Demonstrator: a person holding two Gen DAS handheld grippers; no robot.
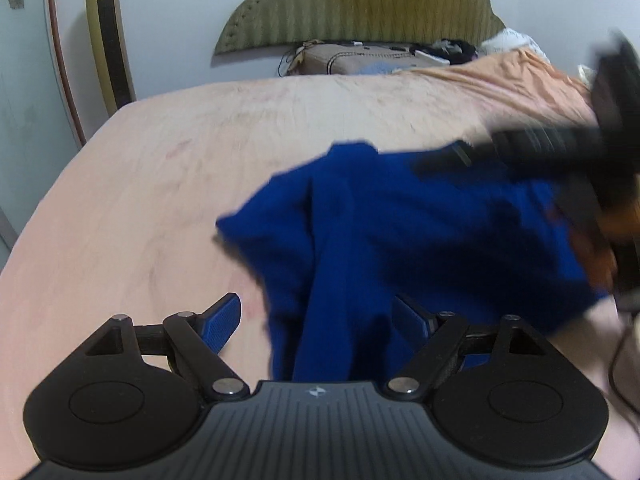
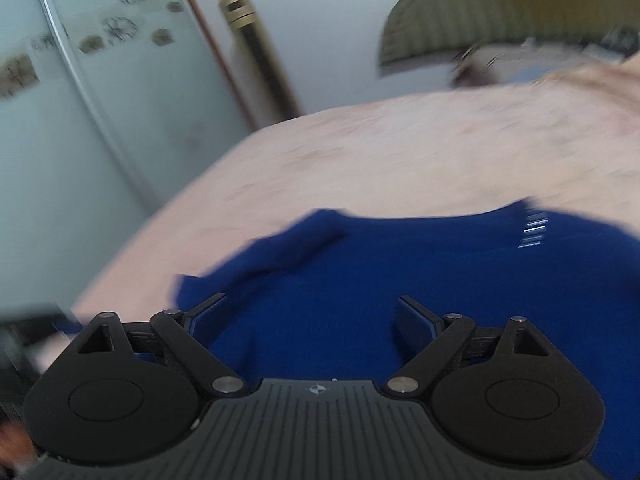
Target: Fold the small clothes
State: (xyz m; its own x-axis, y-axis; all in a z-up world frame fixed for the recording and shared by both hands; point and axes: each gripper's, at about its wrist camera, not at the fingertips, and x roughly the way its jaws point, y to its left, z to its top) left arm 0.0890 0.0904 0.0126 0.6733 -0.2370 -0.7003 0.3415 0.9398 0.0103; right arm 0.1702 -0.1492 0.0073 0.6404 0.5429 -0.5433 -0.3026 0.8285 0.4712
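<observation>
Leftmost, bare pink bed cover (image 1: 160, 184): open room, running to the left edge by the gold tower fan (image 1: 108, 40). Left gripper (image 1: 320, 320): jaws wide apart; blue garment (image 1: 400, 232) lies rumpled between the fingers, pads not pressing it. Garment: crumpled mid-bed, its left corner loose on the cover. Right gripper (image 2: 312, 320): jaws spread wide above the same cloth, nothing clamped; blurred in the left view. Headboard (image 1: 360, 8) behind; orange bedding (image 1: 520, 80) far right.
</observation>
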